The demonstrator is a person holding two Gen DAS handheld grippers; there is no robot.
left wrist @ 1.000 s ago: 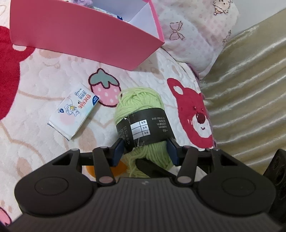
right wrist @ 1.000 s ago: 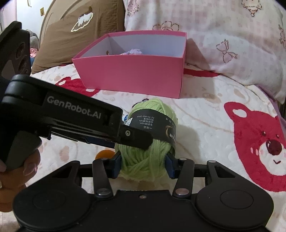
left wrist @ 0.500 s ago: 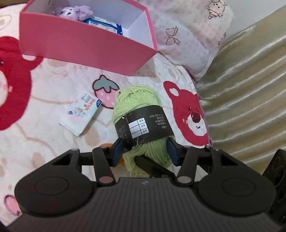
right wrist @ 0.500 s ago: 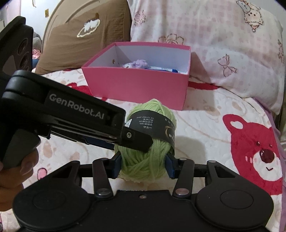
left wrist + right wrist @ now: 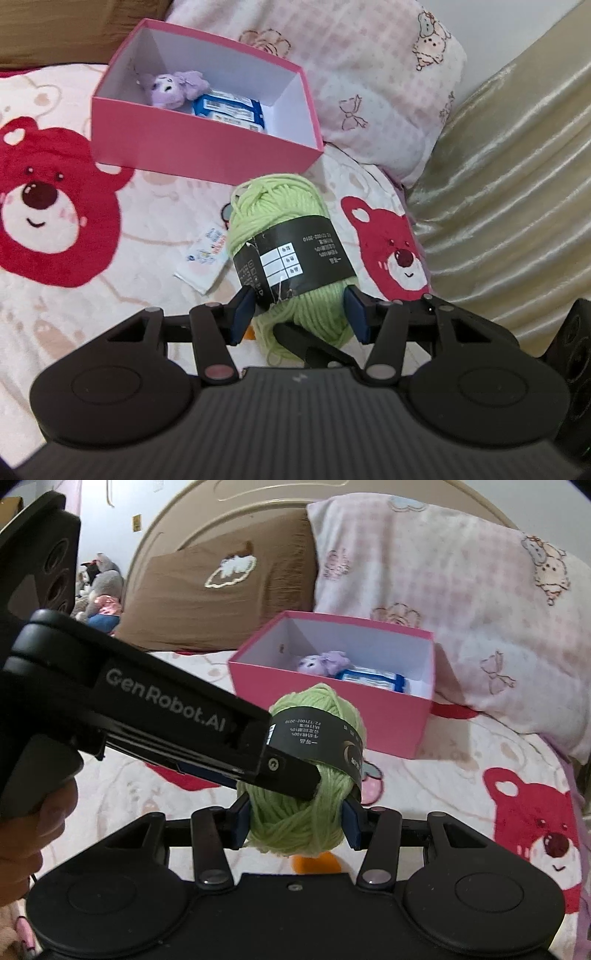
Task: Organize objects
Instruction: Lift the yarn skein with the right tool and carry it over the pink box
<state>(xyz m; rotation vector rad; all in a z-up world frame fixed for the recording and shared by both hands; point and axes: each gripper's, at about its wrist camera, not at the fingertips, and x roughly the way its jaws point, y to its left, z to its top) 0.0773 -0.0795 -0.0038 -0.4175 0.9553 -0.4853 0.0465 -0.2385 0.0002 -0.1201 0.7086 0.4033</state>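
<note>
A green yarn ball point(image 5: 280, 218) with a black paper band is held in the air above the bed by both grippers. My left gripper point(image 5: 300, 312) is shut on its lower end. My right gripper point(image 5: 295, 821) is shut on it too, and the yarn point(image 5: 314, 716) fills the gap between its blue pads. The left gripper's body point(image 5: 155, 716) crosses the right wrist view from the left. An open pink box point(image 5: 207, 151) lies beyond the yarn; it also shows in the right wrist view point(image 5: 325, 709). It holds a purple plush toy point(image 5: 173, 83) and a blue packet point(image 5: 229, 110).
A small white tissue pack point(image 5: 205, 260) lies on the bear-print blanket point(image 5: 55, 206) below the yarn. Something orange point(image 5: 314, 862) shows under the yarn. A pink patterned pillow point(image 5: 369, 74) and a brown pillow point(image 5: 221, 587) stand behind the box. A beige ribbed cover point(image 5: 517, 184) lies at the right.
Both grippers have lifted the yarn ball higher off the blanket. The box's inside has come into view and the tissue pack looks smaller below.
</note>
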